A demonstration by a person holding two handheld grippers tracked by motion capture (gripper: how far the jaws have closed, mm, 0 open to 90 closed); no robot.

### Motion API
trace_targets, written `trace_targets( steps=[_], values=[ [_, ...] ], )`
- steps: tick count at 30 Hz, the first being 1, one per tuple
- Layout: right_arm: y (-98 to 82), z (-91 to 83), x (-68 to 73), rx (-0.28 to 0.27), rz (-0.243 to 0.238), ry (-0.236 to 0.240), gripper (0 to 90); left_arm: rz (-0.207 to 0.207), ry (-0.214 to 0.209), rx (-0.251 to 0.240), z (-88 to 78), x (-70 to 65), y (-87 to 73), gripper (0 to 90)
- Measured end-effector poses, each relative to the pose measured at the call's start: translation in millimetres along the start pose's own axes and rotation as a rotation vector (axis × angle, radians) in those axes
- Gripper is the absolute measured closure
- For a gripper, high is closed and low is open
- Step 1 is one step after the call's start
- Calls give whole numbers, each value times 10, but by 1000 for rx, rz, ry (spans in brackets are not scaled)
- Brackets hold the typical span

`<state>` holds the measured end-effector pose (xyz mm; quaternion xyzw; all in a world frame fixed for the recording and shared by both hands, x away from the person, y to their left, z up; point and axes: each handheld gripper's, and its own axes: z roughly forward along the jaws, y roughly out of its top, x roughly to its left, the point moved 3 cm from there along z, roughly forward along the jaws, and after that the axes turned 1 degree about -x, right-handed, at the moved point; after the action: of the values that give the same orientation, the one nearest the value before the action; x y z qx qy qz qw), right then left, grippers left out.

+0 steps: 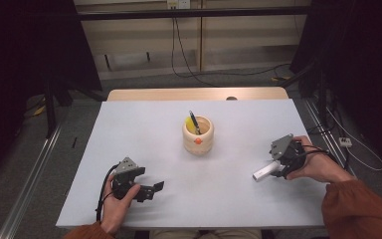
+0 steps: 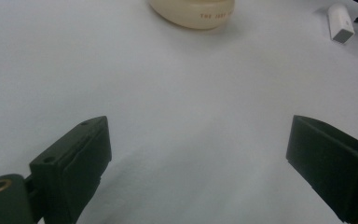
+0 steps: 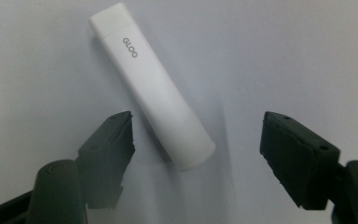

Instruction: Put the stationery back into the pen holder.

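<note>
White table [image 1: 144,134]: right gripper [image 3: 196,140] jaws spread astride white plastic "GLOO" glue stick [image 3: 151,88] pointing 11 o'clock, untouched; left gripper [image 2: 196,163] spread, empty.

Your table [image 1: 129,129] carries the holder [image 1: 198,135] at its middle, slightly toward the far edge, with a pen [image 1: 194,121] standing in it, tilted. Your left gripper [image 1: 151,189] sits near the front left, well apart from the holder and on its near side, with bare table between its jaws. Your right gripper [image 1: 273,167] sits at the right, nearer the front than the holder. The glue stick [image 3: 151,91] lies flat on the table just left of that gripper, its near end between the jaws, touching neither, its far end angled toward the table's middle.
</note>
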<state>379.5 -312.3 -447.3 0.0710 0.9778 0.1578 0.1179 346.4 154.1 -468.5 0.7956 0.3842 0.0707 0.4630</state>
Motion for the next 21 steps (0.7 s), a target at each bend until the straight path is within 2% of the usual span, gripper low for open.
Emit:
trace_targets(
  steps=[3,5,9,13,15,16,17,20,21],
  values=[
    [31,29,17,20,-44,13,281,3,-2,3,1,1,-2,65],
    [59,52,46,16,-72,36,346,1,-4,4,5,0,0,65],
    [67,101,54,38,-100,41,392,9,-9,5,8,-10,0,65],
    [68,102,55,32,-101,51,411,0,-13,4,11,-5,-1,65],
    [62,99,51,41,-106,64,447,-36,-31,5,30,-2,-13,65],
    [63,98,48,43,-105,68,464,-64,-53,17,59,-2,-28,65],
    [67,100,47,50,-101,77,474,-71,-65,31,77,-10,-34,65],
    [64,115,29,43,-102,96,507,-33,-49,28,69,-43,-21,70],
    [57,107,36,46,-90,99,523,-35,-51,18,60,-45,-13,69]
  ],
)
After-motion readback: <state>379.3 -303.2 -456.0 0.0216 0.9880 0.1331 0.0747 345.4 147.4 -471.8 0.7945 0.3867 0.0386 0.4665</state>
